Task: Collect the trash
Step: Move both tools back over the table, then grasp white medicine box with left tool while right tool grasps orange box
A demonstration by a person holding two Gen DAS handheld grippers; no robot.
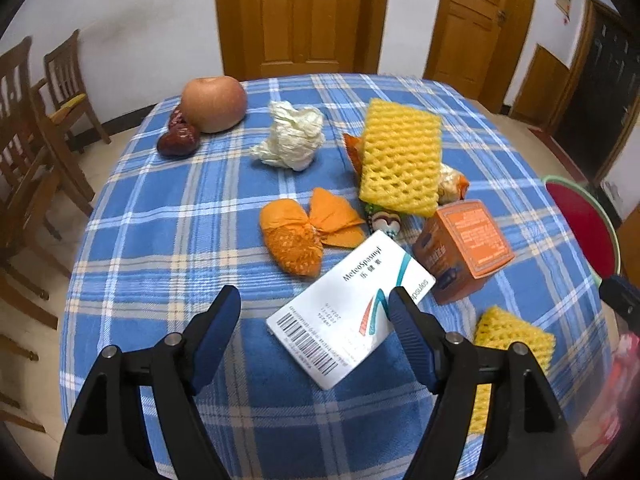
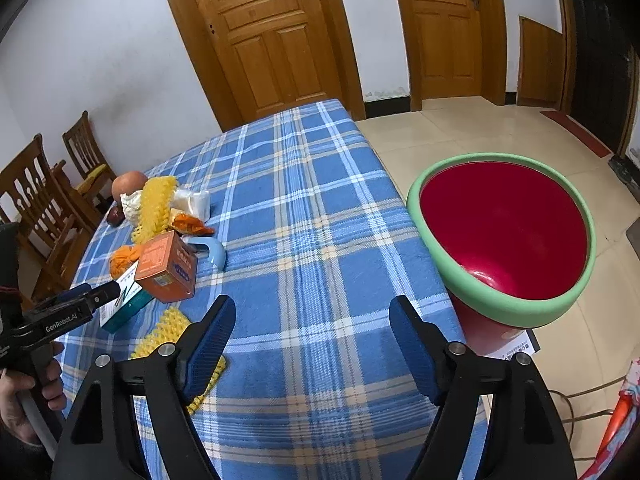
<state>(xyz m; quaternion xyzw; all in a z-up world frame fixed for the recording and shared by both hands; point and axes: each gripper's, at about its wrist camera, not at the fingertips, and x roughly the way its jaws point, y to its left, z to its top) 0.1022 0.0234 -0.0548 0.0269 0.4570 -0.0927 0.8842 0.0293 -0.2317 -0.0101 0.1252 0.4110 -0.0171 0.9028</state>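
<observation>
**White carton lined up for the first pick**

In the left wrist view, the left gripper [image 1: 312, 306] is seen spread wide with nothing clamped. A white medicine carton [image 1: 348, 312] lies flat on the checked tablecloth [image 1: 168, 240], partly between the fingers, with its printed end passing under the right-hand finger [image 1: 404, 320]. Beyond the fingertips an orange peel [image 1: 296, 236], a crumpled tissue [image 1: 294, 140] and a large yellow foam net [image 1: 400, 156] are spread out; an orange box [image 1: 464, 248] stands just beyond the right-hand finger, and a small yellow foam net [image 1: 516, 338] lies to its outside. An apple [image 1: 214, 104] sits far ahead to the left.

In the right wrist view, the right gripper [image 2: 312, 320] is likewise released, over bare cloth. The red basin [image 2: 504, 312], judged to be the bin, stands beside the right-hand finger, off the table edge.

The carton would best be straddled across its narrow width, so a slight roll is advised before closing, and the grip should be set low, since a flat box can slip
</observation>
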